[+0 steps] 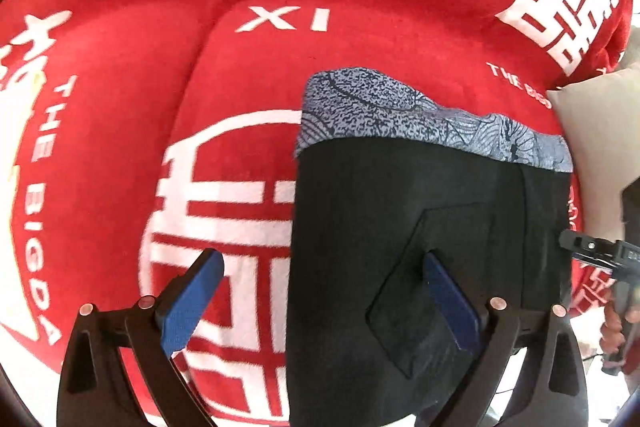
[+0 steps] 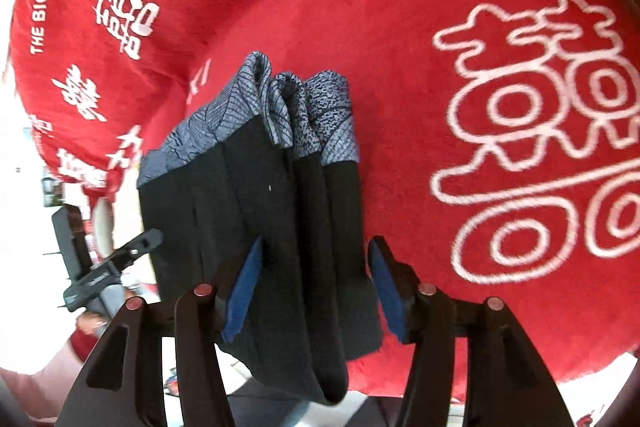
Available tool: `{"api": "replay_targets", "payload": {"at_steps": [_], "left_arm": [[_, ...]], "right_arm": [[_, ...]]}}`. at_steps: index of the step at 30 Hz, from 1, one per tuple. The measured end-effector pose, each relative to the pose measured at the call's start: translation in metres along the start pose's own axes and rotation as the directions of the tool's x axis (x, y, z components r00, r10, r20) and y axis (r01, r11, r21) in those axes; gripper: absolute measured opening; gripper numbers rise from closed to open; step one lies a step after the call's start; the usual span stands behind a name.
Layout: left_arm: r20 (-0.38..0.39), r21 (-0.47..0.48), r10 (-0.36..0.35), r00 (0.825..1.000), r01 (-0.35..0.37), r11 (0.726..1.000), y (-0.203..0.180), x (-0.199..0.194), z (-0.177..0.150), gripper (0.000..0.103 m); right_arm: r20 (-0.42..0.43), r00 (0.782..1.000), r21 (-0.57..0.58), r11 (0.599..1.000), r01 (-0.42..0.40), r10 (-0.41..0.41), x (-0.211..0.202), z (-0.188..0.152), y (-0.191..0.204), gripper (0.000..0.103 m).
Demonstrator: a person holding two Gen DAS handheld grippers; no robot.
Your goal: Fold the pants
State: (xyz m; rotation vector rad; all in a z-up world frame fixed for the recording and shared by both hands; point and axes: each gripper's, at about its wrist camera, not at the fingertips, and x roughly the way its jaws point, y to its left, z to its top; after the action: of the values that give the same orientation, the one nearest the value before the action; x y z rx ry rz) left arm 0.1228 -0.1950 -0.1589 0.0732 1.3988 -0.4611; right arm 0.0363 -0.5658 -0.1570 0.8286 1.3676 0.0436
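A: Reading the red blanket (image 1: 120, 75): "XI", "THE BIGDAY".
B: One folded pants (image 1: 400, 227) under both. Left hand-held gripper (image 1: 324, 291) gapes over its edge; right hand-held gripper (image 2: 316, 279) stands apart astride it, pads not pressing.

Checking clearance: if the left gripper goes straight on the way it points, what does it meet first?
Probably the pants: the left gripper straddles their left edge, with the red blanket beside and underneath. Depth is unclear.
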Motion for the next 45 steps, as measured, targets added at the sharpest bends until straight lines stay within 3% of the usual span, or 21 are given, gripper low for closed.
{"api": "replay_targets", "payload": {"at_steps": [9, 14, 17, 21, 29, 36, 45], "left_arm": [[-0.016, 0.029, 0.090, 0.996, -0.090, 0.996, -0.025, -0.015, -0.017, 0.100], [-0.028, 0.065, 0.130, 0.991, -0.128, 0.990, -0.035, -0.026, -0.029, 0.102], [-0.040, 0.080, 0.149, 0.988, -0.145, 0.986, -0.040, -0.034, -0.034, 0.102], [-0.052, 0.098, 0.171, 0.984, -0.165, 0.981, -0.047, -0.046, -0.039, 0.102], [-0.041, 0.137, 0.201, 0.979, -0.194, 0.971, -0.058, -0.069, -0.050, 0.102], [-0.036, 0.111, 0.212, 0.977, -0.207, 0.972, -0.062, -0.083, -0.058, 0.102], [-0.034, 0.107, 0.236, 0.971, -0.231, 0.967, -0.066, -0.094, -0.058, 0.102]], "right_arm": [[0.076, 0.982, 0.020, 0.985, 0.170, -0.172, -0.026, -0.022, 0.022, 0.081], [0.084, 0.964, 0.013, 0.967, 0.253, -0.254, -0.038, -0.036, 0.035, 0.086], [0.093, 0.957, 0.005, 0.961, 0.275, -0.275, -0.043, -0.043, 0.050, 0.089], [0.101, 0.956, 0.007, 0.962, 0.274, -0.274, -0.046, -0.052, 0.068, 0.102], [0.091, 0.941, -0.042, 0.943, 0.330, -0.326, -0.050, -0.066, 0.100, 0.102], [0.104, 0.911, -0.091, 0.908, 0.408, -0.399, -0.050, -0.076, 0.128, 0.102], [0.075, 0.897, -0.105, 0.891, 0.442, -0.436, -0.049, -0.081, 0.142, 0.102]]}}
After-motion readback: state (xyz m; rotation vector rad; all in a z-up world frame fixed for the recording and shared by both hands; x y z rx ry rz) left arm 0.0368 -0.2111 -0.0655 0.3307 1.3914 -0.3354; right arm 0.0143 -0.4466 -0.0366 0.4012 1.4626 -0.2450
